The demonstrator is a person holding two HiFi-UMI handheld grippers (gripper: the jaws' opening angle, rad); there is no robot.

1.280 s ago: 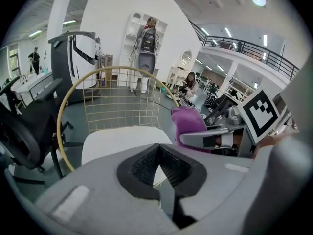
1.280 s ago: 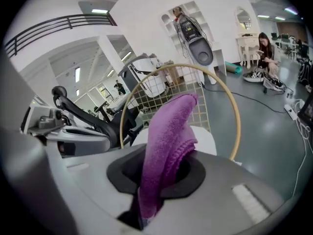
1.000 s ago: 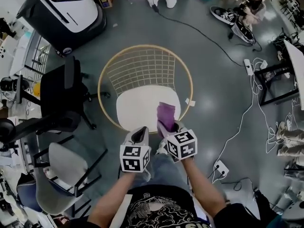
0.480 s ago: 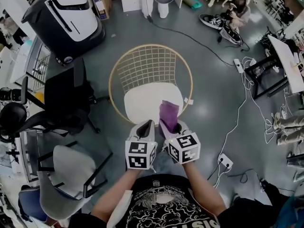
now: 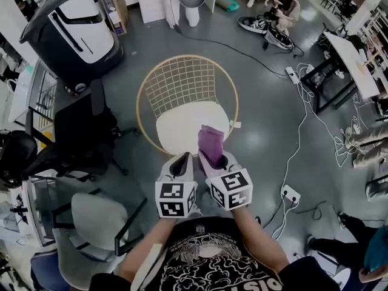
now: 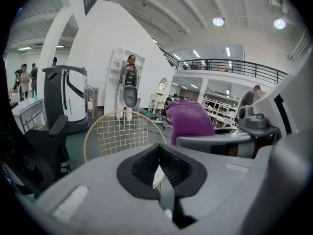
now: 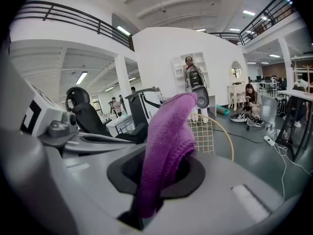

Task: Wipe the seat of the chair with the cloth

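A round chair with a gold wire back (image 5: 185,86) and a white seat (image 5: 176,132) stands on the grey floor in front of me. My right gripper (image 5: 213,157) is shut on a purple cloth (image 5: 210,144), which sticks up from the jaws above the seat's near right edge; in the right gripper view the cloth (image 7: 166,146) fills the jaws. My left gripper (image 5: 180,163) is shut with nothing in it, just left of the right one, at the seat's near edge. In the left gripper view the wire back (image 6: 120,131) shows beyond the closed jaws.
Black office chairs (image 5: 79,135) stand to the left, a grey chair (image 5: 100,223) at lower left. A large black and white machine (image 5: 76,26) is at the upper left. Cables and a power strip (image 5: 290,194) lie on the floor to the right. A person (image 5: 282,2) crouches far back.
Both grippers stay side by side at the seat's near edge with the cloth held. The head view has shifted, so the chair sits slightly higher and more floor shows at right.
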